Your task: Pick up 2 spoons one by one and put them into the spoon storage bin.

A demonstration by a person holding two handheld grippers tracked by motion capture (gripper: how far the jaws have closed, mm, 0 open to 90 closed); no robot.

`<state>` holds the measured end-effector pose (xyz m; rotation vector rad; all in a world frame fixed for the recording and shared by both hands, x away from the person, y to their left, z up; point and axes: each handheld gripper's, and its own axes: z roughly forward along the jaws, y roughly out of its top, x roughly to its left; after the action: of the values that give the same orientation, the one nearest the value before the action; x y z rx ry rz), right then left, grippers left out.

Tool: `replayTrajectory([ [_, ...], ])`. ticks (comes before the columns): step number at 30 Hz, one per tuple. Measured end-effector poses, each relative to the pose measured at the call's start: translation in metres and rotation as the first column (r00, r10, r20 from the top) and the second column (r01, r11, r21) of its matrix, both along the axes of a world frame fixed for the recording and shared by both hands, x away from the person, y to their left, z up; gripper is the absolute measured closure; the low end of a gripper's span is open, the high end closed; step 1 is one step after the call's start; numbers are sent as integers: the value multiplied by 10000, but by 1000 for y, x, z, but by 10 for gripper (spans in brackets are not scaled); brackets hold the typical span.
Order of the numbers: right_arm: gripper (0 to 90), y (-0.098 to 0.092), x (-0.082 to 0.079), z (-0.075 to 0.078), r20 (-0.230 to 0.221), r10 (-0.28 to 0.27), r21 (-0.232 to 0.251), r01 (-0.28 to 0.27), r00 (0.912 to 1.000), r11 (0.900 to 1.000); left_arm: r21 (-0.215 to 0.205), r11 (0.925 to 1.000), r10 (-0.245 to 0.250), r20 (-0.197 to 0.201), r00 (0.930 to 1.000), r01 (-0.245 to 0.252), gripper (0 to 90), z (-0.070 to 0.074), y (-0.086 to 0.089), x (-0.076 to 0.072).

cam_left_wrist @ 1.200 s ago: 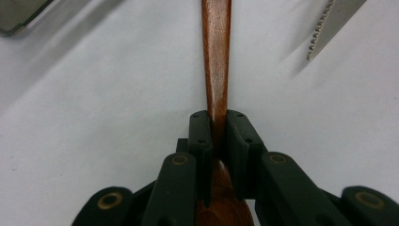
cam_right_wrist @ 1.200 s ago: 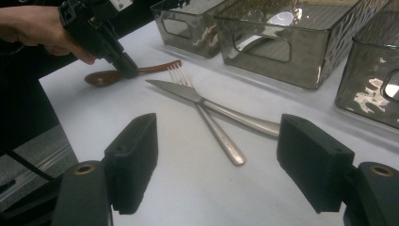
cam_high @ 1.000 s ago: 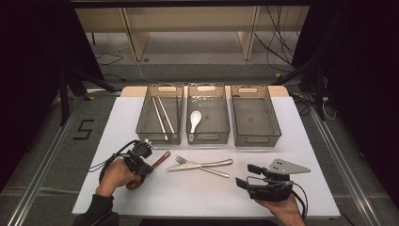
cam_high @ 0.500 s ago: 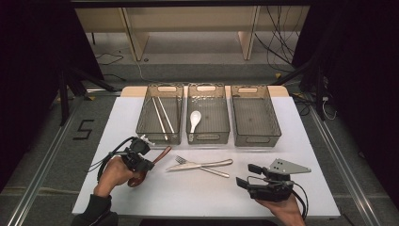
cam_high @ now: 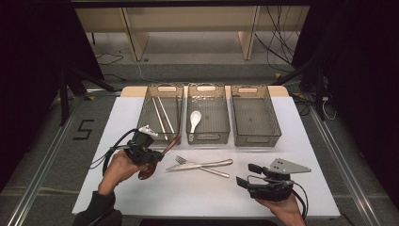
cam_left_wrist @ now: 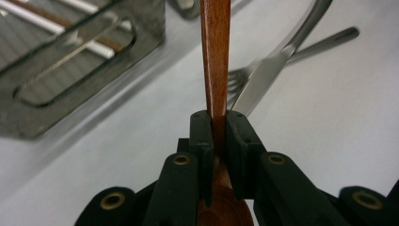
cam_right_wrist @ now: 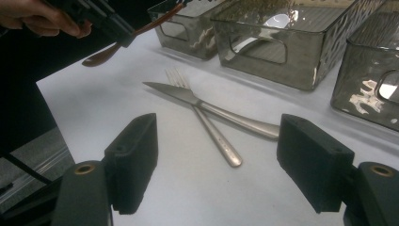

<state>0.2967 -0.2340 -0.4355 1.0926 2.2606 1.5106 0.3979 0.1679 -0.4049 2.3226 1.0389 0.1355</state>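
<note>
My left gripper point(cam_high: 151, 151) is shut on a brown wooden spoon point(cam_high: 164, 148), lifted off the white table with its handle pointing toward the left bin point(cam_high: 160, 114). In the left gripper view the spoon point(cam_left_wrist: 215, 56) runs up between the two closed jaws, its bowl below them. A steel knife point(cam_high: 200, 165) lies crossed over a steel fork point(cam_high: 207, 169) on the table's middle. My right gripper point(cam_high: 249, 175) rests open at the front right, its jaws wide apart and facing the knife point(cam_right_wrist: 207, 108) and fork point(cam_right_wrist: 214, 136). The right gripper view also catches the spoon point(cam_right_wrist: 108, 52) held up at upper left.
Three smoky plastic bins stand in a row at the back. The left bin holds chopsticks point(cam_high: 161, 115), the middle bin point(cam_high: 207, 114) a white spoon point(cam_high: 194, 117), and the right bin point(cam_high: 255, 115) has nothing in it. The table's front edge point(cam_high: 188, 212) lies near both hands.
My left gripper has risen and moved toward the bins, lifting the wooden spoon off the table. The right gripper has stayed where it was.
</note>
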Motion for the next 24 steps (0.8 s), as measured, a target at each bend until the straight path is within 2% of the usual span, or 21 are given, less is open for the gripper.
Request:
replayTrajectory([
  [3, 305, 0, 0, 1, 8, -5, -6, 5, 10000, 10000, -55, 10000, 12, 130, 9999, -11, 815, 3, -8, 4],
  [8, 305, -1, 0, 1, 14, 18, 19, -18, 10000, 10000, -396, 9992, 75, 419, 9991, -59, 814, 14, -19, 14],
  [14, 305, -1, 0, 1, 42, 7, 37, -7, 10000, 10000, -978, 9951, 253, 1075, 9939, -147, 815, 30, -35, 27],
  [15, 305, -1, 0, 1, 33, 9, 36, -9, 10000, 10000, -1145, 9933, 302, 1127, 9932, -172, 815, 31, -37, 30],
  [24, 305, -1, 0, 0, 30, 24, 56, -25, 10000, 10000, -1613, 9858, 682, 1265, 9896, -473, 814, 36, -52, 53],
])
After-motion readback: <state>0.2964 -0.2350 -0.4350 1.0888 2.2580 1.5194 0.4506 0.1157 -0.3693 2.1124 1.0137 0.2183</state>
